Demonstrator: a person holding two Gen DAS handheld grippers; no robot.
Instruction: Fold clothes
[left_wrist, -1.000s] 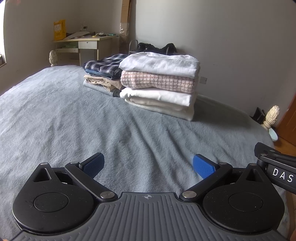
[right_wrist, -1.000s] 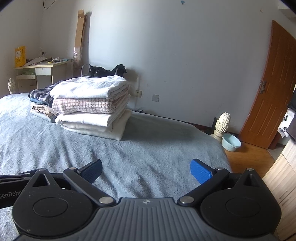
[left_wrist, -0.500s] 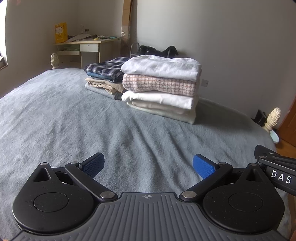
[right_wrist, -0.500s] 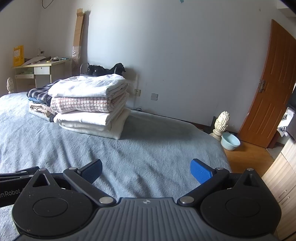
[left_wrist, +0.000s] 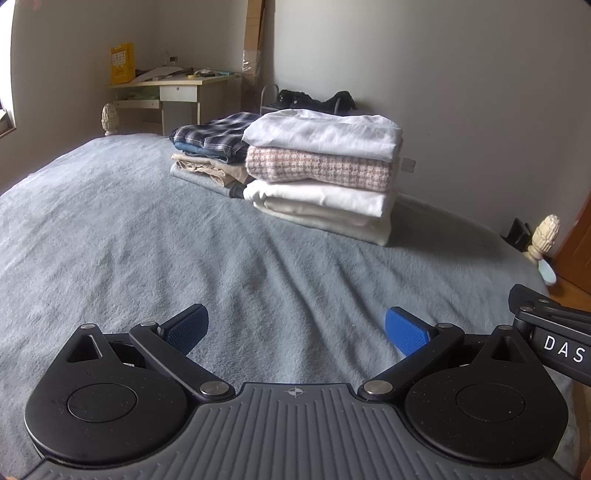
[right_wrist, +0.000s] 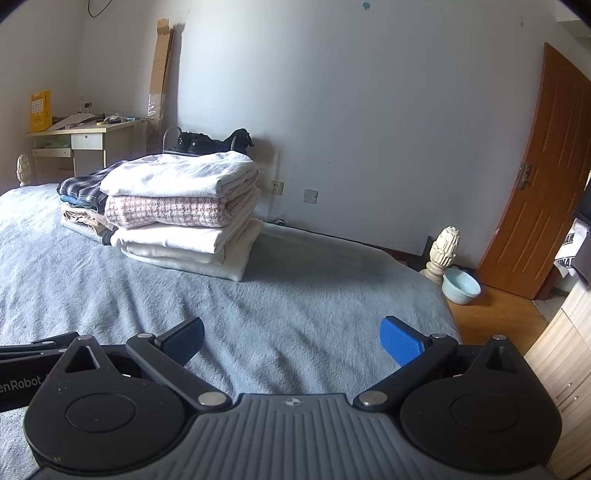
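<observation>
**Folding looks done, both grippers empty**

Two stacks of folded clothes on the bed: the taller stack (left_wrist: 325, 173), white shirt on top, checked pink piece under it, and the shorter stack (left_wrist: 212, 155) behind it with a plaid shirt on top. No loose garment shows on the blanket (left_wrist: 129, 240), so my read is nothing is left in view. Both stacks lie well ahead of the left gripper (left_wrist: 295, 328), slightly right of centre; ahead-left of the right gripper (right_wrist: 291, 338). Both have jaws spread wide, holding nothing.
</observation>
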